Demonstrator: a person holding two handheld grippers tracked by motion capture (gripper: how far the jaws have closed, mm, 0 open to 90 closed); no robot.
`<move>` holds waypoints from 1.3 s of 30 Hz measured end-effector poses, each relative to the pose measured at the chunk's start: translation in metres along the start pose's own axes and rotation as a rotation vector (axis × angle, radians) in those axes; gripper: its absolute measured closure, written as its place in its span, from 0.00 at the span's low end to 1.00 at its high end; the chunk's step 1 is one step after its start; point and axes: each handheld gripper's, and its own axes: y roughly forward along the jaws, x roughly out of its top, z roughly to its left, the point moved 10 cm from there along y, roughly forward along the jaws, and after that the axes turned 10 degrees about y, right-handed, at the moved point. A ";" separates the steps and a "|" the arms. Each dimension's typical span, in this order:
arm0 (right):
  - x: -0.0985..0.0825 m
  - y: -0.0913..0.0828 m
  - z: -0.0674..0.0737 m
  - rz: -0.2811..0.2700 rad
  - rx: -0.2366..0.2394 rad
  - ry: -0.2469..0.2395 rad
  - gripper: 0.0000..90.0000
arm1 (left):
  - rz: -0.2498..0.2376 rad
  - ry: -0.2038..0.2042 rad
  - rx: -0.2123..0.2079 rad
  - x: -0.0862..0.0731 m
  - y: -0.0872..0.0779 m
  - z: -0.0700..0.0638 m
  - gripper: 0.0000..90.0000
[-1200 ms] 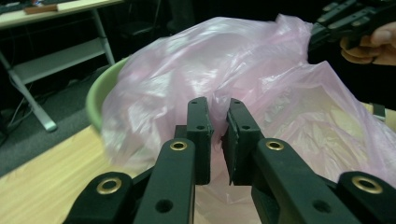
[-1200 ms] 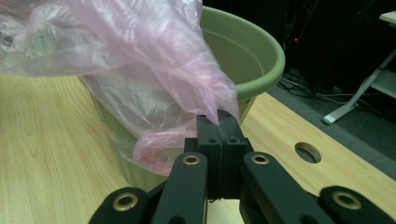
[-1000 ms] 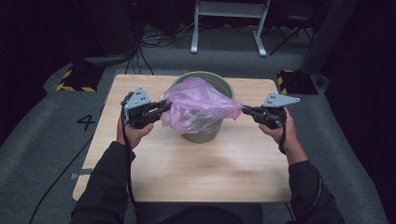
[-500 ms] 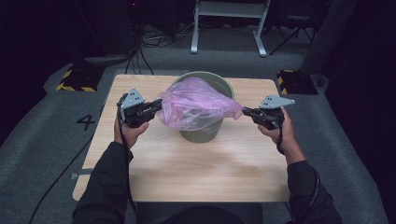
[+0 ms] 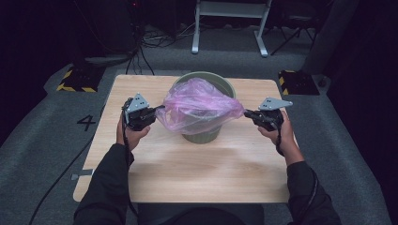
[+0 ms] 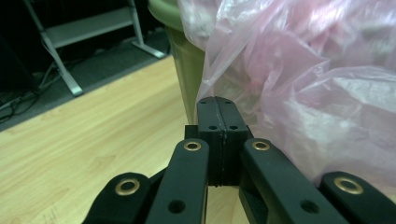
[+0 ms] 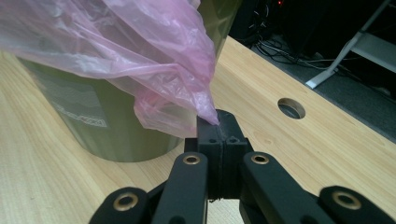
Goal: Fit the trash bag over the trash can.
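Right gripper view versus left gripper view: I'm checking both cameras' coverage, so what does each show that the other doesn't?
Right gripper view: the right gripper pinching a gathered corner of the pink bag, a round hole in the table top and a pale label on the bin. Left gripper view: the left gripper shut at the bag's side and a grey metal stand on the floor. Both: the bag, green bin, wooden table.

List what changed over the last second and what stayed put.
Both hands sank a little, drawing the pink bag down over the green bin. The left gripper has just closed further on the bag's edge. The right gripper stayed clamped on the opposite edge; the bin did not move.
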 end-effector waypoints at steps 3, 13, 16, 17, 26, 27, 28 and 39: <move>-0.004 0.005 -0.003 0.008 -0.008 0.009 1.00 | 0.013 -0.030 0.001 -0.009 0.005 0.005 1.00; -0.009 0.010 -0.005 0.000 -0.006 0.029 1.00 | 0.016 -0.019 0.028 -0.014 -0.006 0.009 0.71; -0.007 0.008 -0.004 -0.004 -0.006 0.022 1.00 | 0.000 -0.030 0.076 -0.009 -0.023 0.014 0.48; -0.007 0.007 -0.004 -0.008 -0.003 0.024 1.00 | -0.014 -0.029 0.083 -0.006 -0.029 0.016 0.43; -0.002 0.004 -0.003 -0.014 -0.003 0.022 1.00 | -0.077 -0.025 0.078 0.027 -0.064 0.014 0.29; -0.001 0.004 -0.003 -0.015 -0.003 0.024 1.00 | -0.084 -0.013 0.077 0.032 -0.066 0.013 0.29; -0.001 0.004 -0.003 -0.014 -0.002 0.025 1.00 | -0.087 0.000 0.070 0.036 -0.067 0.011 0.29; 0.005 0.002 -0.003 -0.023 -0.013 0.026 1.00 | -0.086 0.164 -0.073 0.086 -0.043 -0.037 0.29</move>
